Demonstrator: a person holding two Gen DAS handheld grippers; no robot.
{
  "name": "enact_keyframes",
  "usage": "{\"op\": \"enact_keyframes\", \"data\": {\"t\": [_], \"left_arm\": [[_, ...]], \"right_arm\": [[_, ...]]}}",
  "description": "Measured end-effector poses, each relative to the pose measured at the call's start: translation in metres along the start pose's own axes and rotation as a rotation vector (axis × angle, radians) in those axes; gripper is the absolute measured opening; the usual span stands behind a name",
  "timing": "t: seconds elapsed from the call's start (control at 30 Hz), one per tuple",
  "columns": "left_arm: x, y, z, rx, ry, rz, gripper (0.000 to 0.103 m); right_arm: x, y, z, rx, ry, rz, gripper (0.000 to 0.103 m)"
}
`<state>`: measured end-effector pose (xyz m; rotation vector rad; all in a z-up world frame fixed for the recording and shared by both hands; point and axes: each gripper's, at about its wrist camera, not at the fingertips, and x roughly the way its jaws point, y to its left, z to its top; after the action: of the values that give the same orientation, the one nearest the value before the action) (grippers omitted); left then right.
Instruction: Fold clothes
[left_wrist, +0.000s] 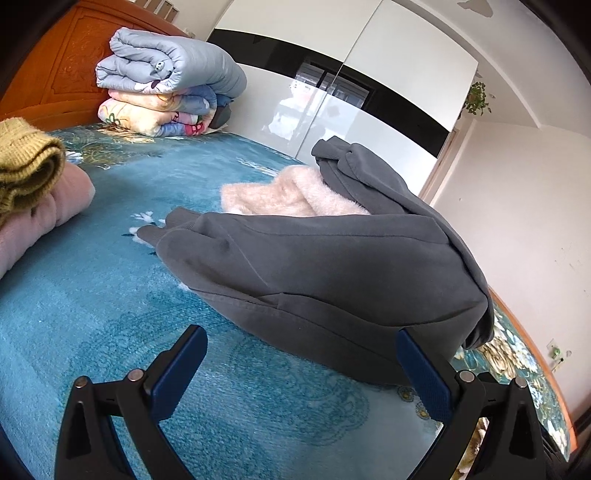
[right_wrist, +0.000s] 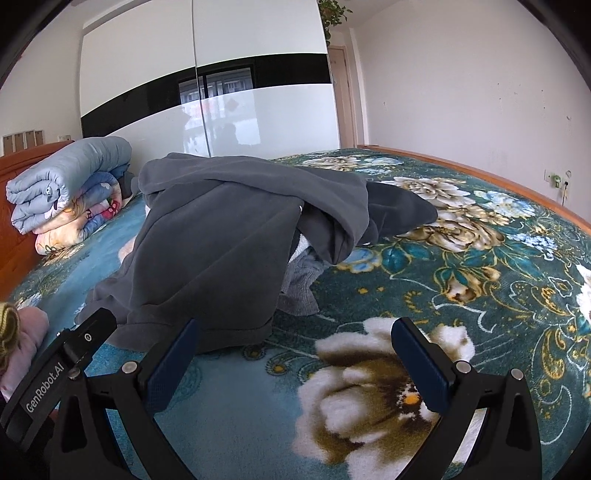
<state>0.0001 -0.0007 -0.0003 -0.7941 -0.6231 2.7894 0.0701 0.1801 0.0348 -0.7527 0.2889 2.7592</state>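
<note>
Two folded garments (left_wrist: 33, 184) sit stacked at far left in our left view; our left gripper (left_wrist: 299, 354) gapes empty before the crumpled grey hoodie (left_wrist: 314, 266). Right view: our right gripper (right_wrist: 293, 345) is spread, empty, hoodie (right_wrist: 221, 240) unfolded on the bedspread (right_wrist: 461, 295)

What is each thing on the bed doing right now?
Grey hoodie: crumpled, unfolded.
Pink fluffy garment: partly under the hoodie.
Quilts: folded, stacked.
Yellow knit: folded, atop pink garment.
Left hand-held gripper: open, empty.
Right hand-held gripper: open, empty.
</note>
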Motion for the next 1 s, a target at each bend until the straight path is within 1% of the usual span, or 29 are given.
{"op": "enact_keyframes", "data": {"t": [0.13,0.2,0.27,0.33,0.37,0.47,0.5,0.57,0.6,0.67,0.73,0.8,0.87,1.0], "left_arm": [[-0.002,0.003,-0.002,-0.023,0.000,-0.043,0.103],[-0.004,0.000,-0.003,-0.022,0.000,-0.048,0.103],[-0.006,-0.003,-0.004,-0.024,0.013,-0.060,0.103],[-0.006,-0.002,-0.003,-0.038,0.058,-0.089,0.103],[-0.004,0.001,-0.003,-0.042,0.076,-0.091,0.103],[-0.001,0.005,0.000,-0.040,0.104,-0.074,0.103],[-0.002,0.002,0.003,-0.015,0.107,-0.067,0.103],[-0.004,-0.016,0.018,0.094,0.110,-0.045,0.103],[-0.003,-0.026,0.028,0.134,0.121,-0.051,0.103],[-0.001,-0.043,0.054,0.129,0.166,-0.122,0.103],[0.006,-0.061,0.080,0.108,0.192,-0.173,0.103],[0.018,-0.082,0.097,0.115,0.209,-0.165,0.103],[0.030,-0.103,0.104,0.123,0.220,-0.174,0.103],[0.058,-0.135,0.096,0.109,0.276,-0.223,0.102]], "right_arm": [[0.008,0.006,0.001,-0.008,0.000,0.007,0.103],[0.012,0.009,0.002,-0.011,0.001,0.011,0.103],[0.013,0.001,0.003,-0.005,0.016,0.014,0.103],[0.016,-0.002,0.006,0.006,0.066,0.016,0.103],[0.018,-0.004,0.004,0.009,0.082,0.022,0.103],[0.025,-0.009,-0.002,0.018,0.128,0.038,0.103],[0.026,-0.012,-0.002,0.015,0.143,0.033,0.103],[0.025,-0.022,-0.001,0.022,0.153,0.022,0.103],[0.024,-0.028,-0.001,0.031,0.157,0.016,0.103],[0.023,-0.042,0.001,0.074,0.177,0.015,0.103],[0.023,-0.055,0.003,0.121,0.204,0.014,0.103],[0.025,-0.066,0.005,0.161,0.224,0.012,0.103],[0.028,-0.079,0.006,0.205,0.232,0.003,0.103],[0.034,-0.102,0.004,0.304,0.238,-0.004,0.103]]}}
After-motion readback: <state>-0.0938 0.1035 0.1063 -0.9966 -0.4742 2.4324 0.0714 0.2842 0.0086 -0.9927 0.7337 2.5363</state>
